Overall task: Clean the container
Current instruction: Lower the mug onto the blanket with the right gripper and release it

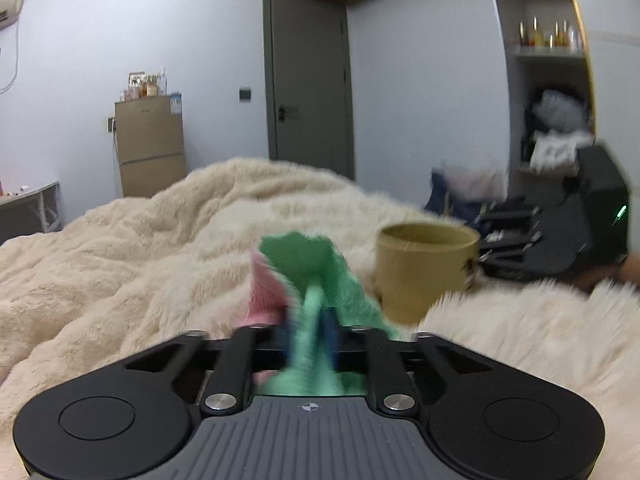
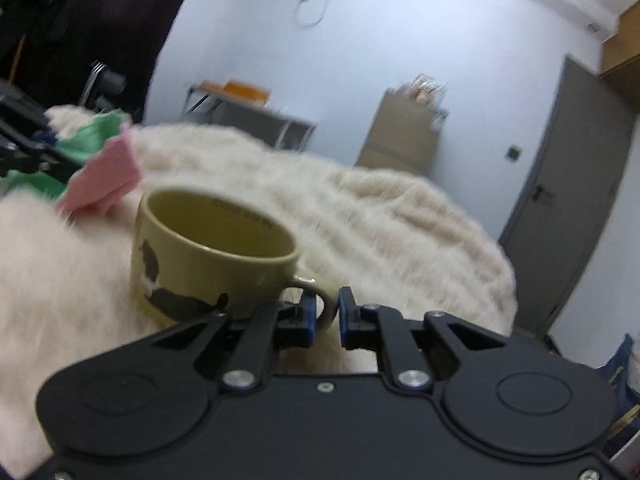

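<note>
The mug (image 2: pixel 212 256) stands upright on the fluffy cream blanket (image 2: pixel 400 216), in the left centre of the right wrist view and right of centre in the left wrist view (image 1: pixel 424 272); its mouth opens upward, so its axis is vertical, and its handle (image 2: pixel 320 300) points to the lower right of the frame, toward the right gripper (image 2: pixel 327 316). The blue jaws of this gripper stand a little apart on each side of the handle, and I cannot tell if they already press it. The mug looks like glazed ceramic, so probably stiff, rather heavy, smooth and breakable; the handle is the sensible hold; the soft blanket gives a poor base, so it may tip. The left gripper (image 1: pixel 310 328) has its jaws clamped on a green and pink cloth (image 1: pixel 316 276), which is soft and light.
</note>
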